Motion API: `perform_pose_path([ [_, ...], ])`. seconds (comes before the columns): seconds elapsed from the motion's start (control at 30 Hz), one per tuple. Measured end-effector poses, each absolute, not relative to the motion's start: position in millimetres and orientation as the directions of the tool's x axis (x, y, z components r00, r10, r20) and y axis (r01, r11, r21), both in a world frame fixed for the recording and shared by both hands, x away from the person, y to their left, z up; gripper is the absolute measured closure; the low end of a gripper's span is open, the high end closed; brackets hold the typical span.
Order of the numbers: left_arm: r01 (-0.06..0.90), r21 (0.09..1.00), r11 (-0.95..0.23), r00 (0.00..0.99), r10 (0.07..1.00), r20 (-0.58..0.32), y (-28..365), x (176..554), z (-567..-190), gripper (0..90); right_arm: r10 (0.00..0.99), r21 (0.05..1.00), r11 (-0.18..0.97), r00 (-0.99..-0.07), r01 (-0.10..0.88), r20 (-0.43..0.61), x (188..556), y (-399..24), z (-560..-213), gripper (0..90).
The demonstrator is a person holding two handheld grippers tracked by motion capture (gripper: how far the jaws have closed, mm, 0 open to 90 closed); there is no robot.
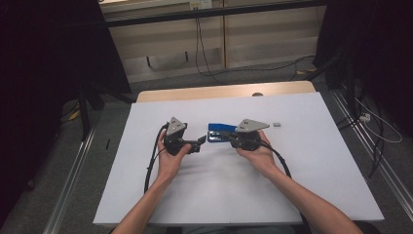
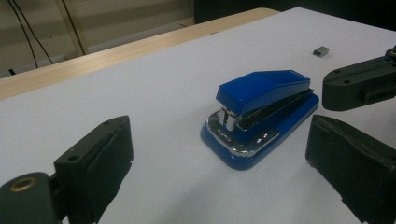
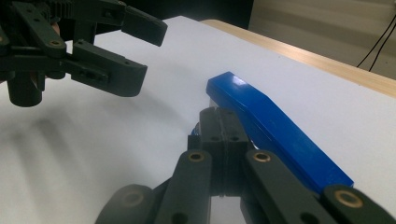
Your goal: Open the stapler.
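Blue plastic marks the one stapler (image 1: pixel 221 131) we count, lying mid-bench on the white bench (image 1: pixel 292 190), nearer its far edge. One small grey staple block (image 1: pixel 276 125) sits just right of it. Our two grippers flank it: left gripper (image 1: pixel 197 143) gaping wide, right gripper (image 3: pixel 219 135) closed, its jaws together beside the stapler.

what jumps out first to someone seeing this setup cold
A bright blue stapler at mid-table on the white table cover. The left gripper faces its metal nose with jaws wide apart, while the right gripper sits shut beside its body. A small grey staple block lies apart, farther right.
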State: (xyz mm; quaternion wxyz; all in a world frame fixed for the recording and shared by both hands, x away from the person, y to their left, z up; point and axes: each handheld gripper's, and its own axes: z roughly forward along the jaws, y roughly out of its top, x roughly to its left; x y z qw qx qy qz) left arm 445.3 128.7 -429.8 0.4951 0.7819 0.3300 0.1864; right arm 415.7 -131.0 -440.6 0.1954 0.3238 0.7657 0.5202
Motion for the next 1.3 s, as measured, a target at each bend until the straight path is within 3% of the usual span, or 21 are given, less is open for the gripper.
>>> perform_pose_path([
  [0.13, 0.315, 0.894, -0.318, 0.718, 0.696, -0.005, 124.9, 443.5, -429.6, 9.0, 0.698, 0.917, 0.254, -0.715, 0.307, 0.046, 417.9, -129.7, -442.7, 90.0],
  [0.3, 0.320, 0.898, -0.303, 0.724, 0.689, -0.025, 123.0, 444.3, -426.6, 21.1, 0.693, 0.905, 0.287, -0.720, 0.315, 0.032, 421.8, -124.7, -448.7, 90.0],
  [0.33, 0.323, 0.900, -0.292, 0.725, 0.688, -0.037, 123.0, 444.7, -426.2, 29.8, 0.688, 0.900, 0.303, -0.725, 0.313, 0.021, 423.3, -123.5, -449.4, 90.0],
  [0.37, 0.328, 0.901, -0.285, 0.720, 0.692, -0.043, 122.7, 444.9, -425.9, 29.8, 0.688, 0.900, 0.303, -0.725, 0.313, 0.021, 423.3, -123.5, -449.4, 90.0],
  [0.4, 0.331, 0.901, -0.281, 0.723, 0.689, -0.051, 122.2, 445.1, -426.0, 37.4, 0.686, 0.896, 0.306, -0.727, 0.322, 0.027, 425.3, -122.6, -449.0, 90.0],
  [0.5, 0.332, 0.896, -0.295, 0.730, 0.682, -0.046, 120.7, 445.6, -426.9, 44.0, 0.684, 0.895, 0.311, -0.729, 0.321, 0.023, 427.1, -120.9, -446.7, 90.0],
  [0.53, 0.335, 0.894, -0.298, 0.728, 0.684, -0.044, 121.0, 445.8, -427.0, 53.6, 0.681, 0.891, 0.320, -0.732, 0.321, 0.019, 428.9, -118.6, -445.1, 90.0],
  [0.57, 0.344, 0.890, -0.300, 0.726, 0.686, -0.048, 121.5, 446.4, -427.4, 57.2, 0.680, 0.890, 0.322, -0.733, 0.323, 0.020, 429.6, -117.3, -445.3, 90.0],
  [0.73, 0.368, 0.862, -0.350, 0.732, 0.681, -0.036, 122.3, 450.1, -432.6, 64.3, 0.686, 0.878, 0.326, -0.726, 0.351, 0.036, 431.7, -114.1, -450.7, 90.0],
  [1.03, 0.367, 0.848, -0.382, 0.750, 0.660, -0.027, 114.9, 454.1, -436.9, 88.9, 0.699, 0.859, 0.350, -0.715, 0.374, 0.027, 437.1, -116.6, -453.2, 90.0],
  [1.3, 0.381, 0.843, -0.380, 0.748, 0.662, -0.040, 111.9, 463.7, -437.6, 90.0, 0.708, 0.838, 0.373, -0.705, 0.399, 0.021, 440.7, -112.2, -456.0, 90.0],
])
